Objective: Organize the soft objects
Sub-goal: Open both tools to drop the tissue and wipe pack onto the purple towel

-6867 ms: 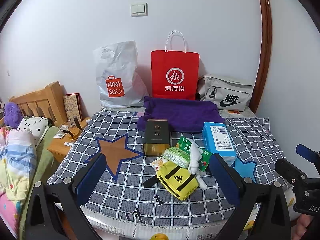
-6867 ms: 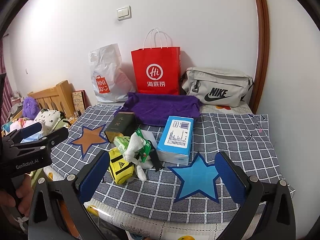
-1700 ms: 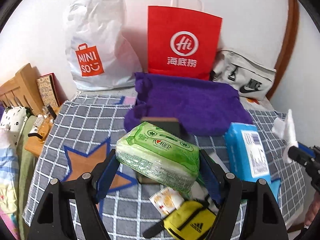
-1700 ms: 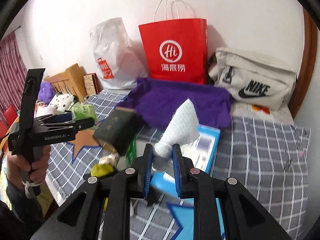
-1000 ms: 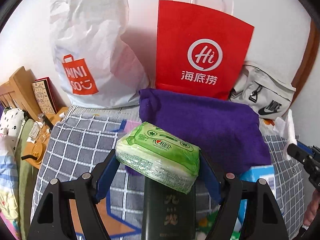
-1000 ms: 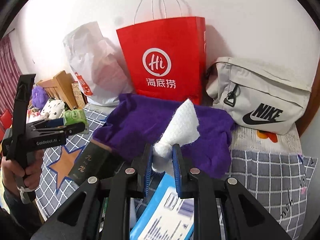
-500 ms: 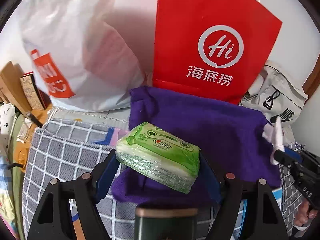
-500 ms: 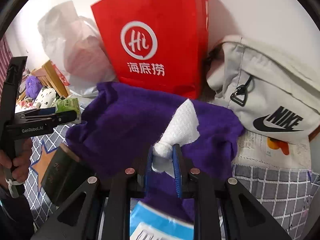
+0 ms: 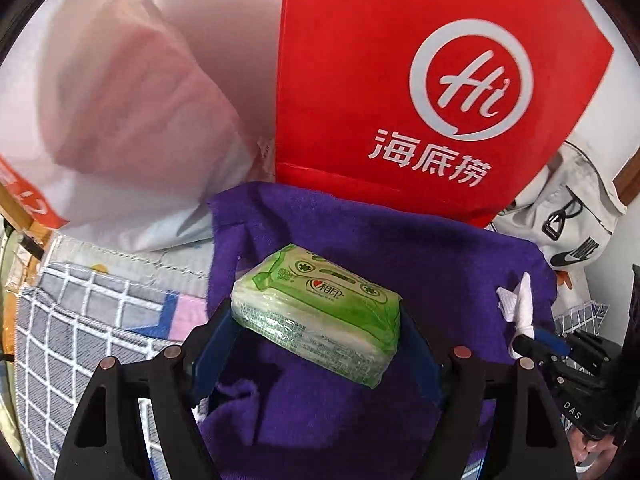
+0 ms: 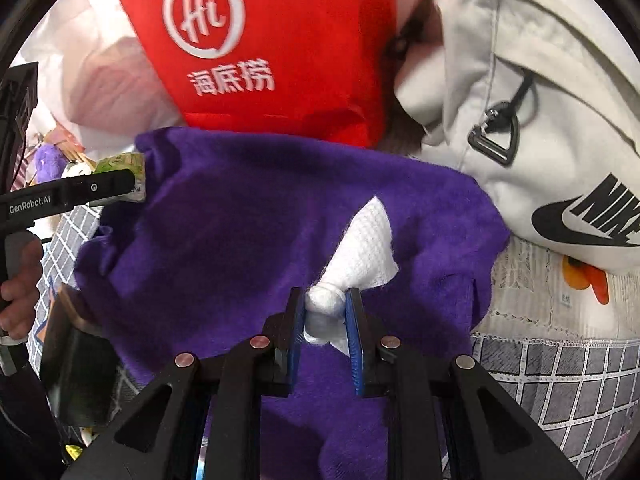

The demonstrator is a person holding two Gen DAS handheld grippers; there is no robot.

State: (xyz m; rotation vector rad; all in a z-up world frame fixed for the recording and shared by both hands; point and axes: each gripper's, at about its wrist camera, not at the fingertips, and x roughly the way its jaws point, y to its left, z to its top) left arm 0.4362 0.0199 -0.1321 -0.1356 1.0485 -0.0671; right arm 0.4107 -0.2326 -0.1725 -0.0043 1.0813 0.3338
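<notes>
Purple towel spread below both claws. My left gripper clamps the green wipes pack; right gripper pinches the white cloth. Height above towel unclear, probably close; lower gently, release flat, apart.

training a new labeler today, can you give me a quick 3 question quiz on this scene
1. True or false: the left tool grips a green wipes pack.
2. What does the right tool grip? A) white cloth B) yellow pouch C) blue box
3. Fill in: both items hang over a ___ towel in front of the red paper bag.

Key:
1. True
2. A, the white cloth
3. purple; the purple towel lies on the checked bedcover.
</notes>
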